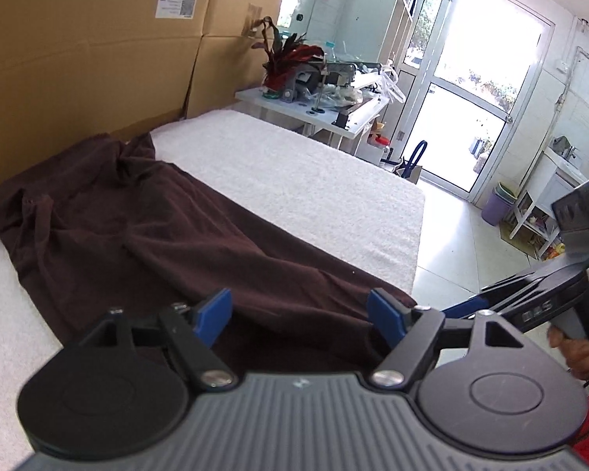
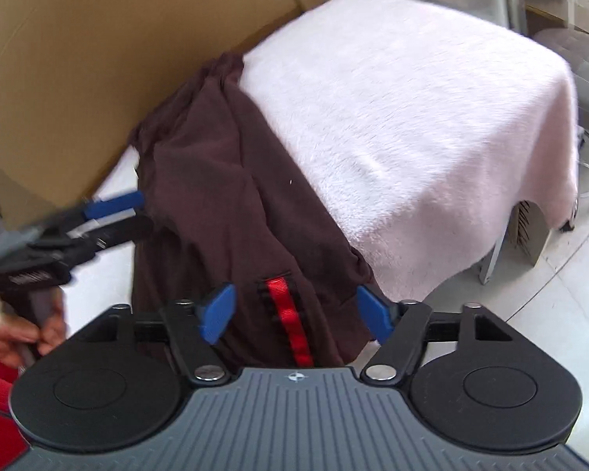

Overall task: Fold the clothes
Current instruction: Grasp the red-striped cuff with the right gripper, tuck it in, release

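left wrist view: one dark brown garment (image 1: 169,235) lies rumpled along the white fleece cover (image 1: 302,180), against one cardboard wall (image 1: 78,59) with two white labels, print too small to read. left gripper (image 1: 300,316) gapes wide over the near hem, holding nothing. right gripper (image 1: 467,308) enters at right; its state is unclear.

right wrist view: right gripper (image 2: 296,316) spread wide, empty, over one red strap (image 2: 290,325) on the garment's hem.
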Demonstrator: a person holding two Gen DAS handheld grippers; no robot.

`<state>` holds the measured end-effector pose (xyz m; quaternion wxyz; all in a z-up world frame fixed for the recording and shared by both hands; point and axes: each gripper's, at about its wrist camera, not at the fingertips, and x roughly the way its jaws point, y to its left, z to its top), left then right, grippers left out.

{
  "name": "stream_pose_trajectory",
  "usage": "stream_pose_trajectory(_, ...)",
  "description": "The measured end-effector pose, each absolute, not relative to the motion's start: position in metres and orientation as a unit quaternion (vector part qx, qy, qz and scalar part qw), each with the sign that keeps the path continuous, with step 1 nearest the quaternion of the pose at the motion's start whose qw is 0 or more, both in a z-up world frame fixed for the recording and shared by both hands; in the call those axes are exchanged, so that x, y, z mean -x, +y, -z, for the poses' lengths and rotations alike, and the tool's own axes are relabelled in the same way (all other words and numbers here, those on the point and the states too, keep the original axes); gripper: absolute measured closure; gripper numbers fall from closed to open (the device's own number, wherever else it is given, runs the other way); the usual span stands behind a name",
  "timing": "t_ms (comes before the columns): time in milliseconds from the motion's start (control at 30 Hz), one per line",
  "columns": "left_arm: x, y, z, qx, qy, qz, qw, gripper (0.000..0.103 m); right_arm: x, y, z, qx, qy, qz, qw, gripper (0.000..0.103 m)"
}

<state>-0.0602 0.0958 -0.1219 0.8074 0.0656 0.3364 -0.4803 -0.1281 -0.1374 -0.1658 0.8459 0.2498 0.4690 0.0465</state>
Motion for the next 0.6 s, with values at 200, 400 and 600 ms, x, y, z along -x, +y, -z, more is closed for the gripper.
stream_pose_trajectory(200,0.057,0.108,0.122,-0.052,0.336,0.466,0.817,0.023,0.119,-0.133,0.152,-0.250,0.485,-0.095,0.833,0.092)
stream_pose_trajectory(400,0.052,0.115,0.125,-0.013,0.346,0.458,0.818,0.022,0.134,-0.136,0.112,-0.195,0.469,-0.103,0.855,0.092)
stream_pose_trajectory(600,0.054,0.104,0.127,-0.008,0.345,0.463,0.816,0.022,0.122,-0.144,0.145,-0.123,0.532,-0.037,0.837,0.087)
